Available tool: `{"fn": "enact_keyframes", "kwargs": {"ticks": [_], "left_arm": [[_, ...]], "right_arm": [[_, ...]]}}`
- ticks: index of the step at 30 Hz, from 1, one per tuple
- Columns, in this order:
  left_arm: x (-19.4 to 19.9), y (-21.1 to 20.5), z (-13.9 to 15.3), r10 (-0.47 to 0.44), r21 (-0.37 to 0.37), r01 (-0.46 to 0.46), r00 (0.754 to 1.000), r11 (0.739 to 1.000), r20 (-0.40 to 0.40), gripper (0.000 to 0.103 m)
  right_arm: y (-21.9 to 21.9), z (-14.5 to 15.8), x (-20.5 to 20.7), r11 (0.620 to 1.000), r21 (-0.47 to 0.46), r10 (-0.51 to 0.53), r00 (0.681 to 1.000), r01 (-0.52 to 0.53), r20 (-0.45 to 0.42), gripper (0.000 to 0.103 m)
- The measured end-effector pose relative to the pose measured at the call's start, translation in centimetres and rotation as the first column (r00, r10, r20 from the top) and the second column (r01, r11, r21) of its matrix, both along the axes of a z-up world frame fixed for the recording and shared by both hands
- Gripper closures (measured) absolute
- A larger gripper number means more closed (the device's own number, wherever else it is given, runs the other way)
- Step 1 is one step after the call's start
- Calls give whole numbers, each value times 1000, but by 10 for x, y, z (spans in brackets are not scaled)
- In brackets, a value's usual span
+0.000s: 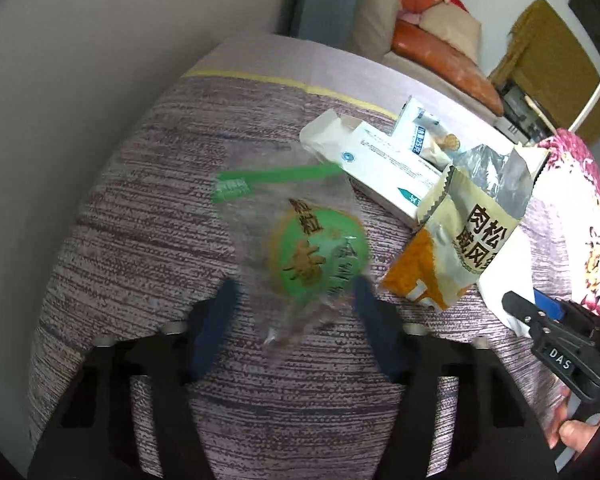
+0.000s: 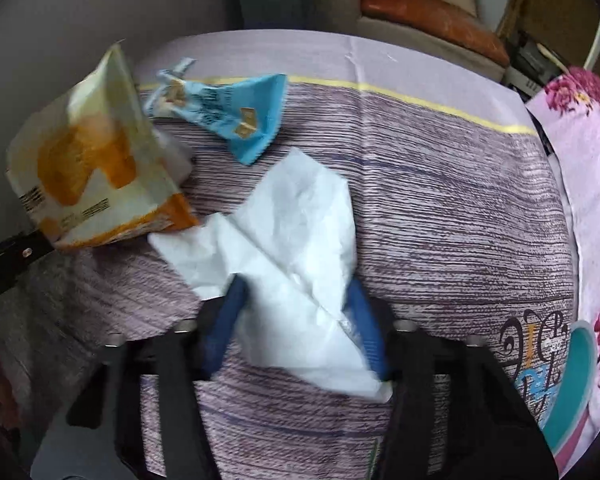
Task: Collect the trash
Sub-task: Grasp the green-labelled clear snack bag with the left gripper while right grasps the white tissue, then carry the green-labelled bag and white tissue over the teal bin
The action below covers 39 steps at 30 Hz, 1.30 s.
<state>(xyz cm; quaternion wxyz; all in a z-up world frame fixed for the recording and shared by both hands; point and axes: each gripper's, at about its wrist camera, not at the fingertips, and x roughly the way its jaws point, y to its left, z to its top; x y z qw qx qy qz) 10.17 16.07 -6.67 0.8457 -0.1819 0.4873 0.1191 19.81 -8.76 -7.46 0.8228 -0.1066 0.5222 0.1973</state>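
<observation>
Left wrist view: five pieces of trash lie on the striped purple bedcover point(image 1: 140, 220). One clear plastic bag point(image 1: 300, 248) with a green round label and a green zip strip sits at centre, its lower end between the fingers of the left gripper point(image 1: 296, 300); the jaws stand partly closed on either side of the film, and whether the pads press it I cannot tell (the bag is blurred). At 1 o'clock lie one white carton point(image 1: 384, 168) and one small white-and-blue packet point(image 1: 424, 128). At 3 o'clock one yellow snack wrapper point(image 1: 448, 248) stands torn open, foil showing. One white tissue point(image 1: 496, 288) shows beside it, with the right gripper point(image 1: 540, 316) at 4 o'clock and a hand point(image 1: 580, 432) below. Bare cover spreads from 7 to 11 o'clock up to the yellow-striped hem.

Right wrist view: three pieces. The one white tissue point(image 2: 296, 248) lies at centre, its near part pinched between the right gripper's point(image 2: 296, 300) blue fingers point(image 2: 230, 312). The yellow snack wrapper point(image 2: 96, 168) sits at 10 o'clock, one blue wrapper point(image 2: 236, 112) at 11. From 1 to 4 o'clock the cover lies open up to a floral cloth point(image 2: 580, 184) along its edge.
</observation>
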Motion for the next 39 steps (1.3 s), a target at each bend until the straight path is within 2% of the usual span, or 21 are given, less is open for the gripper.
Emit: {"fn": "enact_keyframes", "kwargs": {"ticks": [2,5,7,16,20,25,32,39], "left_arm": [[-1,-1,1,-15,3,15,1000,1000,7,59],[-3,-4,3,-37,-4,37,999,999,16,71],[-4,-7,4,-55,-14,55,998,998,20,83],[-42,-24,5,-119,-72,120,993,990,21,84],[-63,-44,10,-169,-71,170,985,983,25,84],[-84,-59,16,-211,-81,213,977,974,33,84],[-104,-108,34,-340,-57,344,938,937,60,84],[-87,-157,46,-439,-41,443,895,896,77,84]], "right_arm": [[2,1,-3,1000,11,8,1000,-8,-9,87],[1,4,-8,999,43,3,999,-1,-36,96],[-1,9,-9,997,77,-8,998,12,-61,97],[-25,26,-33,988,141,-48,995,61,-91,97],[-41,39,-44,981,174,-74,993,88,-88,97],[-65,39,-64,974,198,-99,992,113,-78,97],[-99,53,-82,959,236,-147,987,157,-60,97],[-132,64,-92,941,269,-200,979,203,-39,97]]}}
